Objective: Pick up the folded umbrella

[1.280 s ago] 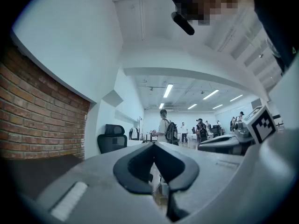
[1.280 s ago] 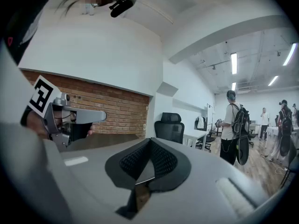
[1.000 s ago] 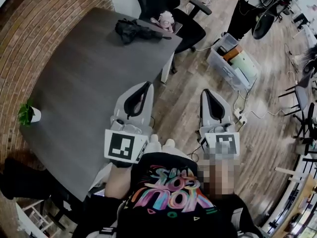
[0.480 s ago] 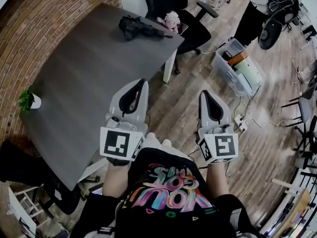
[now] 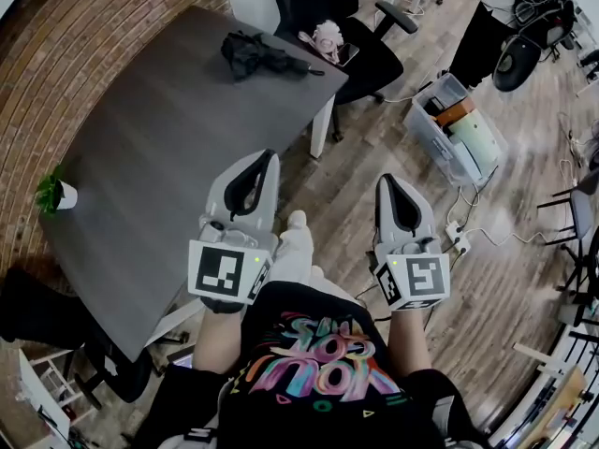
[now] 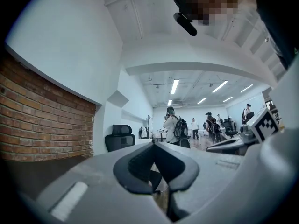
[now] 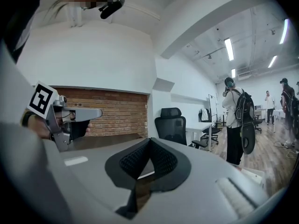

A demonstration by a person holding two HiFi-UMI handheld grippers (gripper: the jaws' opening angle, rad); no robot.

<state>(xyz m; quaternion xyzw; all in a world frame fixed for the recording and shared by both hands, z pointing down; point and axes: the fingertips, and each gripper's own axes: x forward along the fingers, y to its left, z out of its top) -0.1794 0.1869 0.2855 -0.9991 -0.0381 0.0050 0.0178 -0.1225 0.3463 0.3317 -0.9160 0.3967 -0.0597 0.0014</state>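
The folded black umbrella (image 5: 257,54) lies in a loose bundle at the far end of the dark grey table (image 5: 159,148). My left gripper (image 5: 270,155) hovers over the table's near right edge, well short of the umbrella, jaws shut and empty. My right gripper (image 5: 387,178) is over the wooden floor to the right of the table, also shut on nothing. In the left gripper view the tips (image 6: 153,143) meet, and the umbrella is hidden. In the right gripper view the tips (image 7: 150,139) meet too, and the left gripper (image 7: 70,118) shows at the left.
A small potted plant (image 5: 54,195) stands at the table's left edge by the brick wall (image 5: 84,26). A black office chair (image 5: 346,36) with a pink item sits beyond the table. A plastic crate (image 5: 454,124) and cables lie on the floor; people (image 7: 238,120) stand farther off.
Both grippers have edged forward toward the table's far end, still shut. A foot has stepped forward between them. The umbrella has not moved.
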